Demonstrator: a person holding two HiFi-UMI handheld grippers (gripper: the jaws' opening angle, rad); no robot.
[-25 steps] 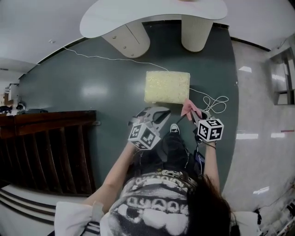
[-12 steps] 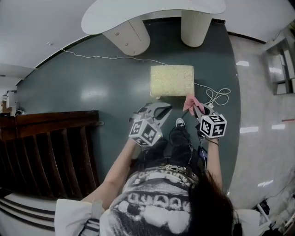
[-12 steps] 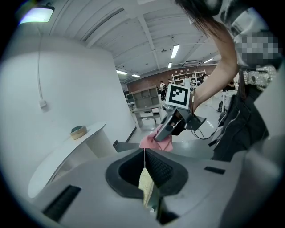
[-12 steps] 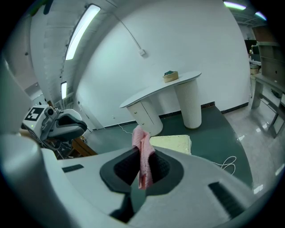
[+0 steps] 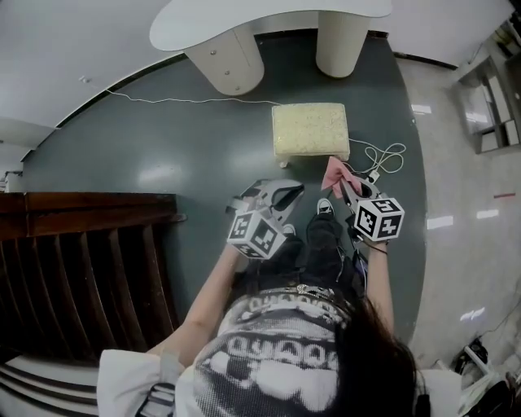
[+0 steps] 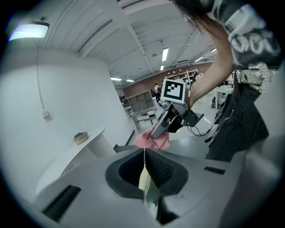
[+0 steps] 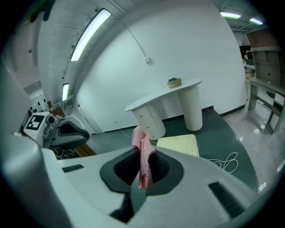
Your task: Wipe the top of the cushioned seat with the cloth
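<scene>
The cushioned seat (image 5: 309, 130) is a pale yellow block standing on the dark green floor, ahead of the person. The pink cloth (image 5: 335, 174) hangs just off its near right corner, and my right gripper (image 5: 347, 189) is shut on it. In the right gripper view the cloth (image 7: 142, 153) stands up between the jaws of that gripper (image 7: 142, 168), with the seat (image 7: 178, 144) beyond and below. My left gripper (image 5: 286, 195) is held left of the cloth, short of the seat, jaws together and holding nothing. Its own view shows the left gripper (image 6: 144, 171) pointing towards the cloth (image 6: 153, 140).
A white curved table (image 5: 269, 20) on two round pedestals stands beyond the seat. A white cable (image 5: 383, 156) lies coiled on the floor right of the seat. A dark wooden railing (image 5: 81, 244) runs along the left. The person's shoe (image 5: 324, 208) is between the grippers.
The seat now sits higher and smaller in the head view. The right gripper keeps the cloth by the seat's near right corner. The left gripper has hardly moved.
</scene>
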